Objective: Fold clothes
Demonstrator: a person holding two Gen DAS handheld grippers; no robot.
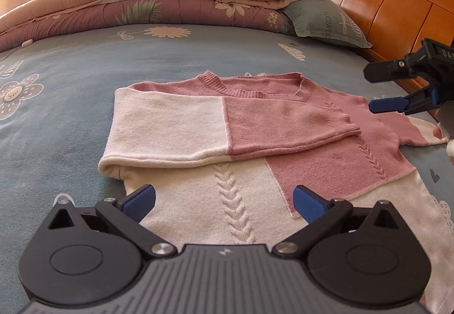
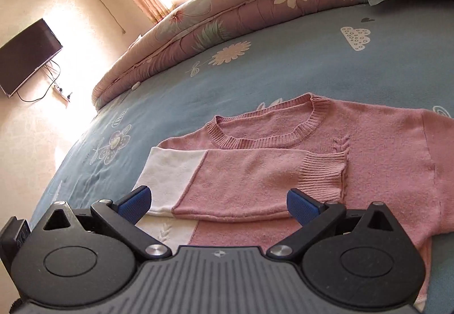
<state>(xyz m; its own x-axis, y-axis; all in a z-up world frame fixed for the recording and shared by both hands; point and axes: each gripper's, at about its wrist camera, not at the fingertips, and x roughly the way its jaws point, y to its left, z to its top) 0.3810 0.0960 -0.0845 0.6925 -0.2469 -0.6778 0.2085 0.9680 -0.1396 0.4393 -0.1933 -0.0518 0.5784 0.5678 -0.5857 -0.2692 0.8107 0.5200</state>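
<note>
1. left wrist view: a soft pink and cream cable-knit sweater (image 1: 255, 149) is seen spread flat on the blue flower-printed bedsheet (image 1: 85, 73), one sleeve (image 1: 232, 126) already folded across the chest. the left gripper (image 1: 224, 200) is held spread and empty above the cream hem. the right gripper (image 1: 377, 90) is seen spread near the unfolded shoulder, nothing pinched.

2. right wrist view: the folded sleeve's ribbed cuff (image 2: 323, 175) is shown between the spread pads. the knit is judged light, limp and stretchy; the thicker shoulder seam (image 2: 428, 160) or a cuff would be best pinched, since loose cloth may sag.
</note>
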